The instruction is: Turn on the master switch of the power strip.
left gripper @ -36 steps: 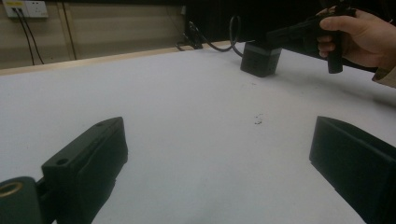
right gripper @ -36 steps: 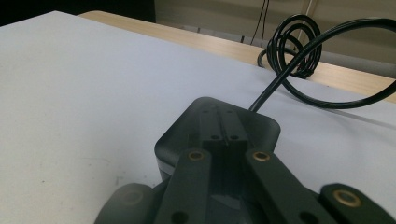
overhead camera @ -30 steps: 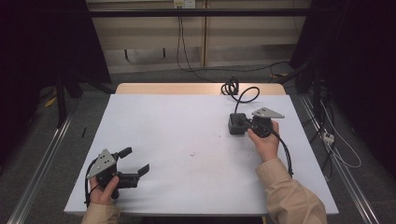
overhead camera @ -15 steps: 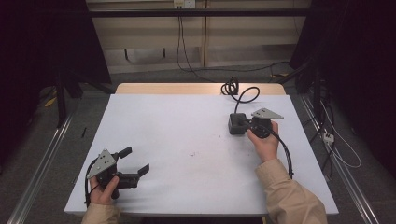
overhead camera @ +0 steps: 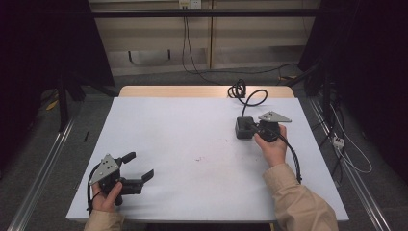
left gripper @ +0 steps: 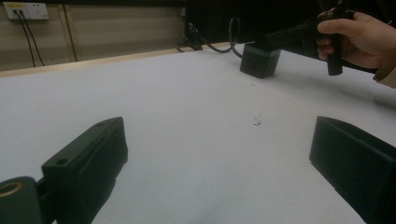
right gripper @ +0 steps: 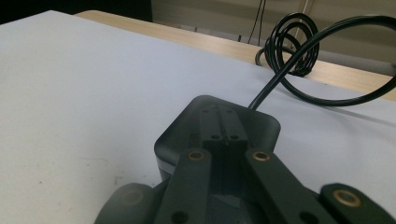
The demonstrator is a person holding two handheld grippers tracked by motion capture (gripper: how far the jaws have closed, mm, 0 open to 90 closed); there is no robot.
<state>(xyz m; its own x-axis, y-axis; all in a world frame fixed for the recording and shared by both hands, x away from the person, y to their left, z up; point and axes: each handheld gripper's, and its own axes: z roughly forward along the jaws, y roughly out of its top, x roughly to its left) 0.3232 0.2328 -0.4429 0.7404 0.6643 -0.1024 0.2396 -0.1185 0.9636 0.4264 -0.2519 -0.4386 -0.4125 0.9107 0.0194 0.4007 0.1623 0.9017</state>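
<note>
My left gripper (overhead camera: 140, 165) rests near the front left corner of the white table (overhead camera: 192, 120), held in a hand. In the left gripper view its two black jaws stand wide apart (left gripper: 219, 154) with bare tabletop between them. On the right side, my right gripper (overhead camera: 252, 128) lies over a small black box (overhead camera: 242, 131) with rounded corners. In the right gripper view its jaws are pressed together (right gripper: 223, 134) just above the box's top (right gripper: 264, 126); nothing shows between them. A black cable (right gripper: 299, 46) runs from the box into a coil.
The cable's coil (overhead camera: 236, 89) lies at the table's far edge, on a strip of bare wood (overhead camera: 168, 91). A small reddish mark (overhead camera: 199, 158) sits mid-table. Floor rails and loose wires run along both sides. The box (left gripper: 260, 59) and the other hand (left gripper: 359, 39) appear in the left gripper view.
</note>
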